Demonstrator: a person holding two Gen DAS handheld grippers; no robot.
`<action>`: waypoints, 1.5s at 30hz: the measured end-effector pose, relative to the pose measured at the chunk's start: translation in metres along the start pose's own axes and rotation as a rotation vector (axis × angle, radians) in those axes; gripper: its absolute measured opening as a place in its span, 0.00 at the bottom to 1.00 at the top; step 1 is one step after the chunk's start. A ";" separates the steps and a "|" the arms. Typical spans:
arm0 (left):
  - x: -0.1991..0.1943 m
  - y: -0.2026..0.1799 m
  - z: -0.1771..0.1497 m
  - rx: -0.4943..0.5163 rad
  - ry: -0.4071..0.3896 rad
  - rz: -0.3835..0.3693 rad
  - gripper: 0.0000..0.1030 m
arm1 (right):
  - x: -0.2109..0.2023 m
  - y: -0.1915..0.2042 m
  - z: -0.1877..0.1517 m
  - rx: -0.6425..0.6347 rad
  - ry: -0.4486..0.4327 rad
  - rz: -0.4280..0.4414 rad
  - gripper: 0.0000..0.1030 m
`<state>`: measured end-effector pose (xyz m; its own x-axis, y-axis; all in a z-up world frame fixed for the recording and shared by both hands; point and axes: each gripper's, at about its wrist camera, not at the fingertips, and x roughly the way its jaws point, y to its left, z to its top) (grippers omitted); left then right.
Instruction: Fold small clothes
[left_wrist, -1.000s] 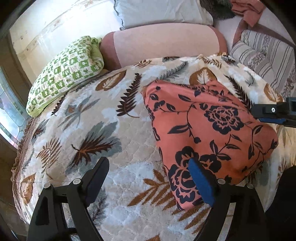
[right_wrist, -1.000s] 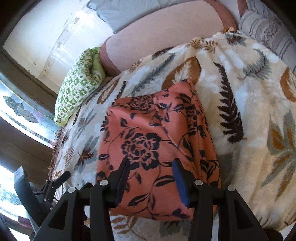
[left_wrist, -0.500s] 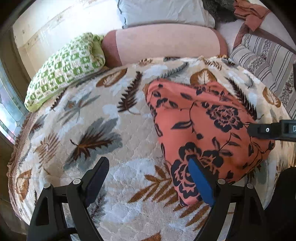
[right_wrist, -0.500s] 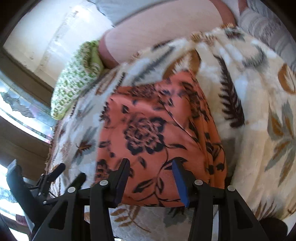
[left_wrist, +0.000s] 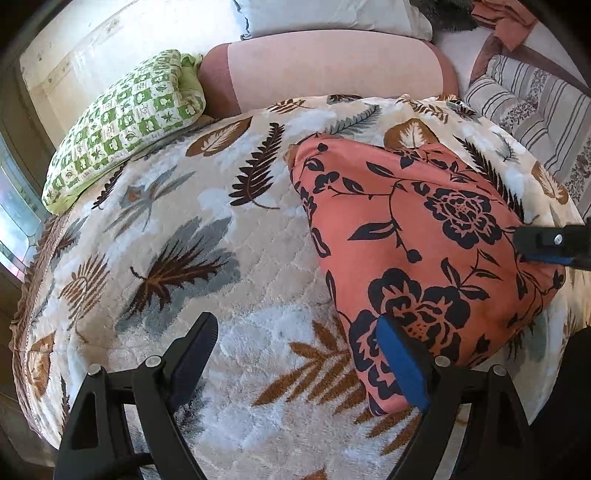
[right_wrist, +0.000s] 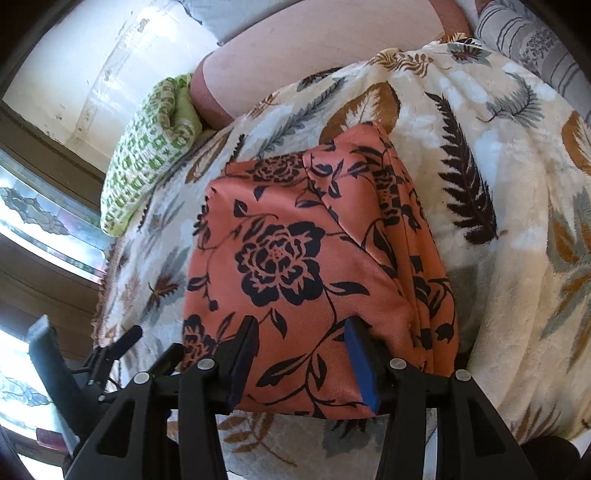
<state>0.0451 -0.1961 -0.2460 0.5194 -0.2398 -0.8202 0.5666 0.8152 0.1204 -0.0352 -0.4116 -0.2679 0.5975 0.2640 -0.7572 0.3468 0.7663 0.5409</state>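
A folded cloth (right_wrist: 295, 258) (orange, black flowers) is laid on the blanket (left_wrist: 221, 258). Left gripper (left_wrist: 295, 354) fingers are spread wide, nothing gripped. Right gripper (right_wrist: 301, 365) fingers are set half-wide over the cloth's near edge; contact cannot be told.

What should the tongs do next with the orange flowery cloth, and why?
Probably lower the right tongs onto the near edge of the orange flowery cloth and pinch it. Their fingers sit apart over that edge, gripping nothing, and the cloth lies folded on the leaf blanket. The left tongs are wide open near its corner.

Folded orange floral cloth (right_wrist: 295, 266) now looms slightly nearer.
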 end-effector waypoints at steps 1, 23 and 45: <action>0.000 0.001 0.000 -0.001 0.000 0.000 0.86 | -0.002 0.001 0.001 -0.003 -0.009 0.001 0.51; 0.020 -0.003 0.033 -0.023 0.040 -0.151 0.86 | -0.004 -0.050 0.046 0.085 -0.100 -0.032 0.71; 0.085 -0.012 0.061 -0.116 0.193 -0.506 0.84 | 0.064 -0.063 0.061 0.075 0.041 0.194 0.72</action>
<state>0.1212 -0.2586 -0.2835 0.0678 -0.5247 -0.8486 0.6348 0.6789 -0.3690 0.0252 -0.4784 -0.3281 0.6286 0.4270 -0.6500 0.2819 0.6538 0.7022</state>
